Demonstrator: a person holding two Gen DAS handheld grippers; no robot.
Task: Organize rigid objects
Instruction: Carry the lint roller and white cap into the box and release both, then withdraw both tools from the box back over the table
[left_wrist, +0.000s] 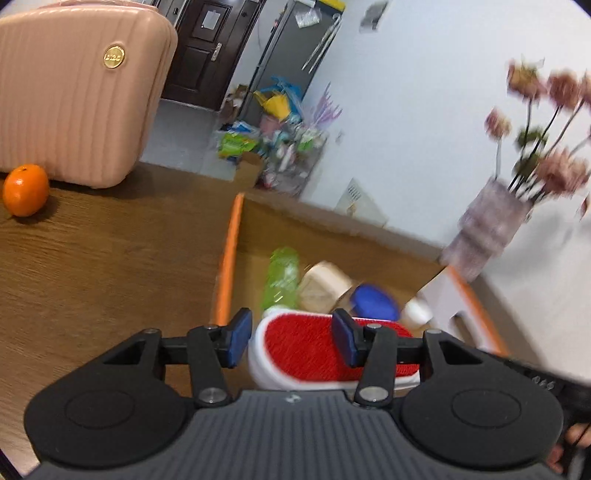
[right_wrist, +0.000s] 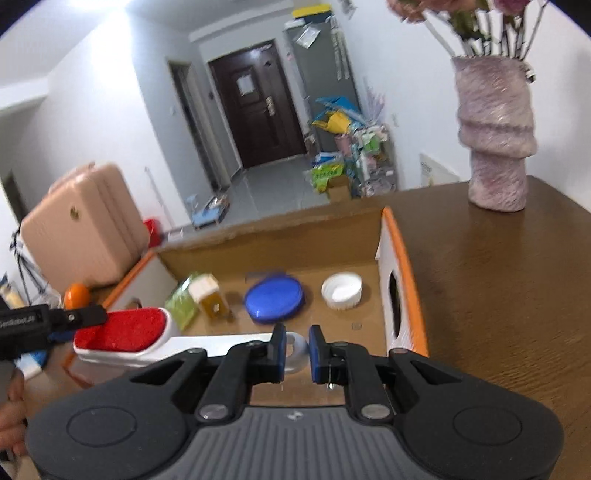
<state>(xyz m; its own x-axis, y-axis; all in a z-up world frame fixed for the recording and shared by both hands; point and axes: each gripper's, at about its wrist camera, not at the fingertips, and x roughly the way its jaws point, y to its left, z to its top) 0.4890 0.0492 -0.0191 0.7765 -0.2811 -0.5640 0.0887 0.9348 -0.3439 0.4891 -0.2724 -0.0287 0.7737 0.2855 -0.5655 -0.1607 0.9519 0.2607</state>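
A lint brush (left_wrist: 299, 354) with a red pad and a white handle (right_wrist: 221, 341) hangs level over an open cardboard box (right_wrist: 288, 243). My left gripper (left_wrist: 291, 339) is shut on the red head end. My right gripper (right_wrist: 297, 349) is shut on the ring at the handle's end. Inside the box lie a green bottle (left_wrist: 282, 277), a beige-capped bottle (right_wrist: 208, 295), a blue lid (right_wrist: 275, 301) and a white cap (right_wrist: 341, 290). The box's orange rim (left_wrist: 229, 266) runs just left of my left gripper.
An orange (left_wrist: 26, 190) and a pink suitcase (left_wrist: 74, 99) stand on the wooden table (right_wrist: 498, 295) left of the box. A vase of flowers (right_wrist: 495, 140) stands at the right rear. A hand shows at the lower left in the right wrist view.
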